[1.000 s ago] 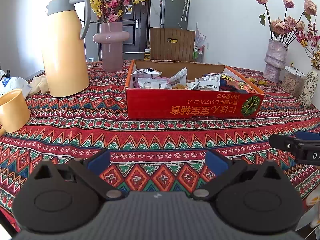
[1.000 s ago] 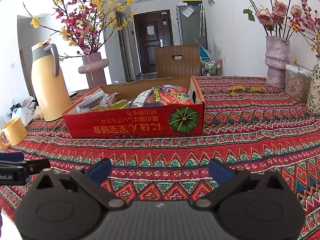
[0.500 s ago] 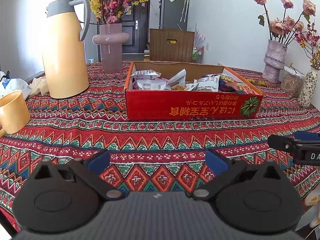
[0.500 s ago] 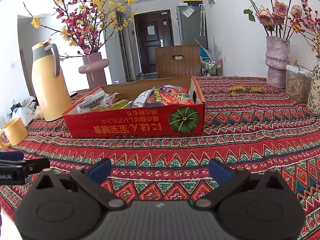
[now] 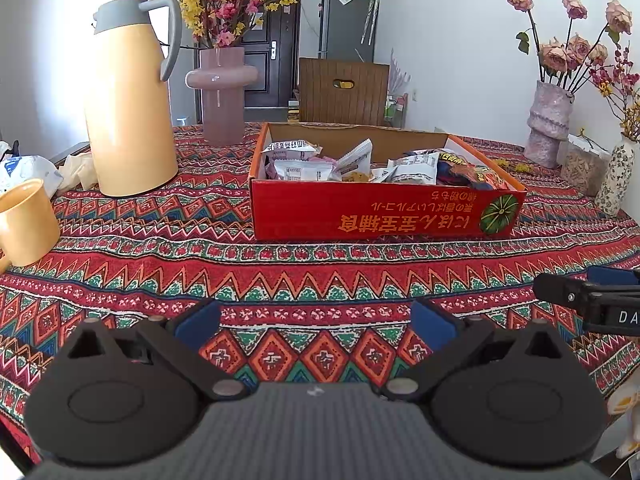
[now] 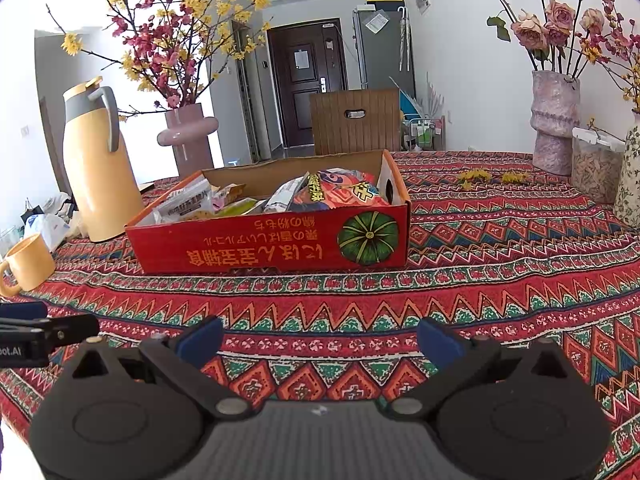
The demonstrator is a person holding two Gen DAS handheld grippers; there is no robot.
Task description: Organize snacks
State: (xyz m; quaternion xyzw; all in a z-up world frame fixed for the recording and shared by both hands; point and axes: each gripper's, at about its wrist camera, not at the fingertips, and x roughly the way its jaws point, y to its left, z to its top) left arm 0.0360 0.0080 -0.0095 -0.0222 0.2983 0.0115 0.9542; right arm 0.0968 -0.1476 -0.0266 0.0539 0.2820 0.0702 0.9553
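Snack packets in the red box at twelve o'clock look light, crinkly, slippery; pinch a sealed edge; left gripper and right gripper both spread, empty.

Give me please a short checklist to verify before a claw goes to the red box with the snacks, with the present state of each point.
1. Left claw open and holding nothing: ok.
2. Right claw open and holding nothing: ok.
3. Red box standing flat on the tablecloth, open at the top: ok.
4. Snack packets reachable from above, nothing covering them: ok.
5. Cloth between both claws and the box free of objects: ok.
6. Thermos and mug apart from the box, on its left: ok.
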